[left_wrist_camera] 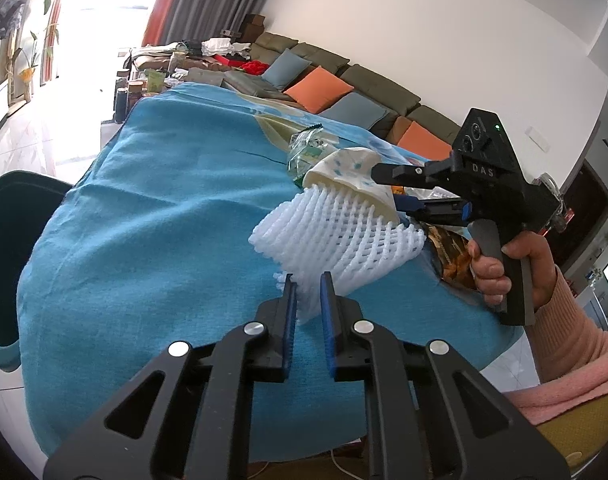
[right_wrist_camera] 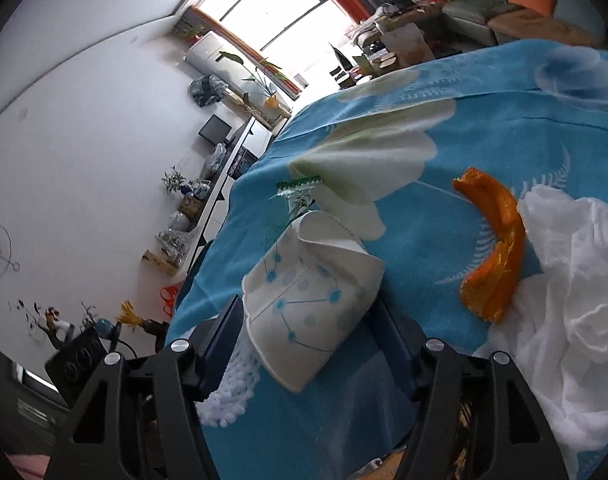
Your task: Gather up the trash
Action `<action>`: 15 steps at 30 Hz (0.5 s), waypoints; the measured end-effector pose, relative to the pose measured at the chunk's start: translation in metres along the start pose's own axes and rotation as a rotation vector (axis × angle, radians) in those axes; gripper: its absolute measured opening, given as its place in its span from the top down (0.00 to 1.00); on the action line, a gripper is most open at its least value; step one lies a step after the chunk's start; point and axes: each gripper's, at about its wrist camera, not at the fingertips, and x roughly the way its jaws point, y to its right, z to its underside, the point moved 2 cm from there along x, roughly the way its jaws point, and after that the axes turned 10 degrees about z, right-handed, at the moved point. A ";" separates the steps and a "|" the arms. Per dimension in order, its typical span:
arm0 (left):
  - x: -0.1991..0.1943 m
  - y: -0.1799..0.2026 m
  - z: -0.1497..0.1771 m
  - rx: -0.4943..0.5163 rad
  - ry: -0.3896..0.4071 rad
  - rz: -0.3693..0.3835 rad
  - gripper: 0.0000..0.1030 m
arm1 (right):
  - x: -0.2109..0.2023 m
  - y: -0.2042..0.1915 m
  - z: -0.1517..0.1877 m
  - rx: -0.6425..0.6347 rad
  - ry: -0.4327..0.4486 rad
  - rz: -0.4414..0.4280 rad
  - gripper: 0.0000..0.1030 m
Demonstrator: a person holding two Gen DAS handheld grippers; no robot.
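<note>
- Daylight floods in from the big window [left_wrist_camera: 99, 28] at the far end of the room, blown out to plain white in both views.
- The floor [left_wrist_camera: 31, 136] beneath it glares, washing out its tiles.
- The blue cloth [left_wrist_camera: 163, 208] on the table is evenly lit and its weave is sharp in the left wrist view; shadows there are soft and faint.
- The right wrist view is softer: the crumpled paper cup [right_wrist_camera: 312, 300] and the orange peel [right_wrist_camera: 492, 248] look slightly smeared.
- Both fisheye views bend walls and the sofa [left_wrist_camera: 384, 92] into curves, and the corners fall off to black.
- The white tissue [right_wrist_camera: 576, 300] is bright, nearly losing its folds.
</note>
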 end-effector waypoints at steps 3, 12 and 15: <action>0.000 0.001 0.000 0.006 0.002 -0.007 0.90 | 0.005 0.004 0.002 0.023 -0.029 -0.013 0.69; -0.012 0.004 0.000 0.019 0.032 -0.030 0.92 | -0.012 -0.001 0.008 -0.005 0.043 -0.056 0.82; -0.018 0.004 -0.001 0.024 0.048 -0.033 0.92 | -0.020 -0.005 0.008 -0.033 0.074 -0.043 0.83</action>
